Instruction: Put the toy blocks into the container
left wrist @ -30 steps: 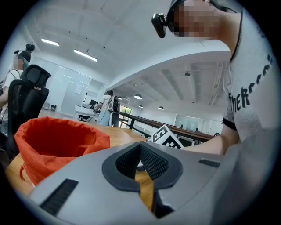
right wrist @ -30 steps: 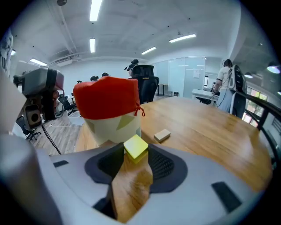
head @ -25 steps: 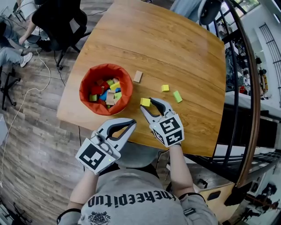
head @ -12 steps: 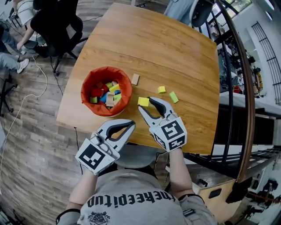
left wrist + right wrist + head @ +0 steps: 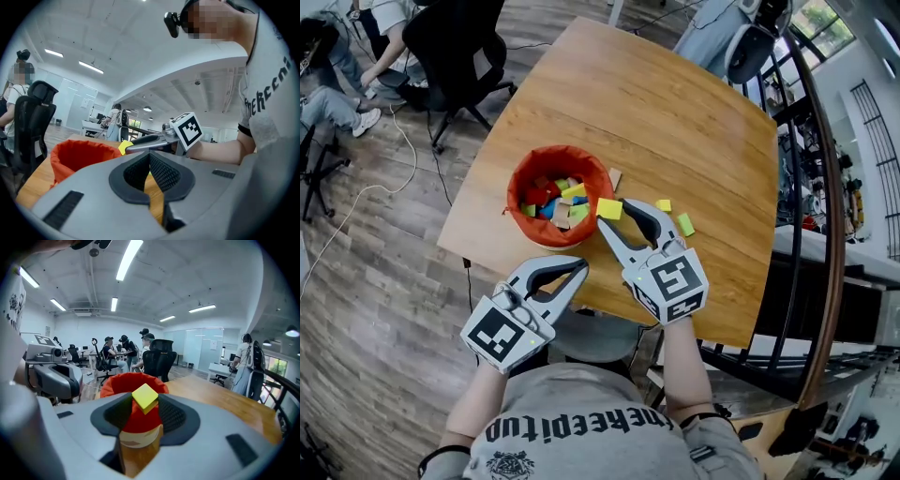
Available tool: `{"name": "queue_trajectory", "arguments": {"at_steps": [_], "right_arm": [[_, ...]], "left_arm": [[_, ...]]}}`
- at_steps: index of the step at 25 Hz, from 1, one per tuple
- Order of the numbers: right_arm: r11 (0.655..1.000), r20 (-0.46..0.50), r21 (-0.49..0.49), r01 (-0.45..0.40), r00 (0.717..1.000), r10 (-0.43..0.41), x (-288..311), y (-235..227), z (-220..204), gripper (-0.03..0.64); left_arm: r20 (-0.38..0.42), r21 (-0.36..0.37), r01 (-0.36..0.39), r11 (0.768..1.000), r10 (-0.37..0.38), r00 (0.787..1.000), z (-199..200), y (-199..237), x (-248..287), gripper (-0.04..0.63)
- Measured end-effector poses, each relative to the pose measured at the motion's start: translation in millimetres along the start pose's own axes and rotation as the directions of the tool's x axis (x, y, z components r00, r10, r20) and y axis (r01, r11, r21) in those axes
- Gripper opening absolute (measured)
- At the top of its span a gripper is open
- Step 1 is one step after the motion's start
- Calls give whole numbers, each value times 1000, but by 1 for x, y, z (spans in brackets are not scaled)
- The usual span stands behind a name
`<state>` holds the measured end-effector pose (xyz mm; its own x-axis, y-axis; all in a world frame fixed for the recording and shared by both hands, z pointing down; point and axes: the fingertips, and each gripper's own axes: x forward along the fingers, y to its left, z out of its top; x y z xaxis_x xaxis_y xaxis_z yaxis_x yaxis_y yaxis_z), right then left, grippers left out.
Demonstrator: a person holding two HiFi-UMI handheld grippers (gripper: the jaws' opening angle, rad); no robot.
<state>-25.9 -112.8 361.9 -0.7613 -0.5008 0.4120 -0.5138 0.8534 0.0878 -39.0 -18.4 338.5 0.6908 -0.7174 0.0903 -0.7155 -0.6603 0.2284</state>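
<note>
Right gripper view: yellow block held corner-up between fingers

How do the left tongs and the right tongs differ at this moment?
The right tongs are shut on a yellow block; the left tongs are shut on nothing. The right tongs reach up beside the red container; the left tongs sit back by the near edge of the table. Both are grey and carry a marker cube.
</note>
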Motion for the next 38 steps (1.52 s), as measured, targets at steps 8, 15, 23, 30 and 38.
{"name": "queue_trajectory", "arguments": {"at_steps": [8,15,23,30,38], "right_arm": [[996,17,-49,-72,997,73,23,28,19,179],[994,17,-53,-95,995,96,33,42,24,181],[996,29,-44,-75,997,77,35,44,25,183],[998,58,-9,-67,996,67,31,40,30,183],[998,107,25,-56,993,53,15,42,33,35]], "left_arm": [[21,-14,-85,996,85,996,2,13,-28,15],[33,-23,-127,992,128,991,3,20,-45,15],[35,-25,-136,990,137,990,2,20,-52,15],[33,-22,-129,991,130,991,4,19,-52,15],[29,-14,-94,995,94,995,2,12,-47,15]]}}
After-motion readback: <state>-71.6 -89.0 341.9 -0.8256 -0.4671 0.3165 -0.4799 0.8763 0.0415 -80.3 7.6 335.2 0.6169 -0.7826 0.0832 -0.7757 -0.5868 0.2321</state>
